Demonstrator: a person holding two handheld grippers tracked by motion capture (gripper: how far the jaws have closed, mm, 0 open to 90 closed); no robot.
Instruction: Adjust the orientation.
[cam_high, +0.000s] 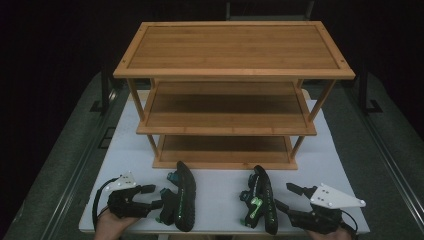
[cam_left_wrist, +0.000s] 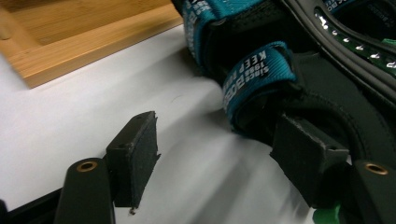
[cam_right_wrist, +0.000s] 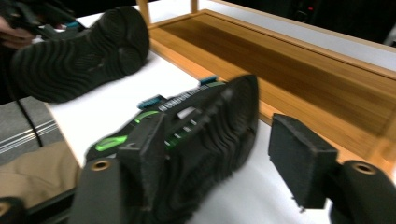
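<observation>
Two black sandals with teal straps and green accents lie on their sides on the white tabletop (cam_high: 220, 182), in front of a three-tier bamboo shoe rack (cam_high: 235, 75). My left gripper (cam_high: 156, 196) points at the left sandal (cam_high: 182, 197) from its left side. In the left gripper view its jaws (cam_left_wrist: 219, 158) stand apart, and the far pad (cam_left_wrist: 303, 161) is against the sandal's strapped upper (cam_left_wrist: 261, 74). My right gripper (cam_high: 283, 195) points at the right sandal (cam_high: 262, 200). In the right gripper view its jaws (cam_right_wrist: 222, 156) straddle that sandal's ribbed sole (cam_right_wrist: 210, 126), with a gap at the right pad (cam_right_wrist: 299, 156).
The rack's bottom shelf (cam_right_wrist: 289, 60) sits just beyond the sandals, its front edge (cam_left_wrist: 93, 49) close to the left one. The other sandal's sole (cam_right_wrist: 79, 56) shows past the right gripper. Dark floor and metal rails (cam_high: 75, 165) flank the table.
</observation>
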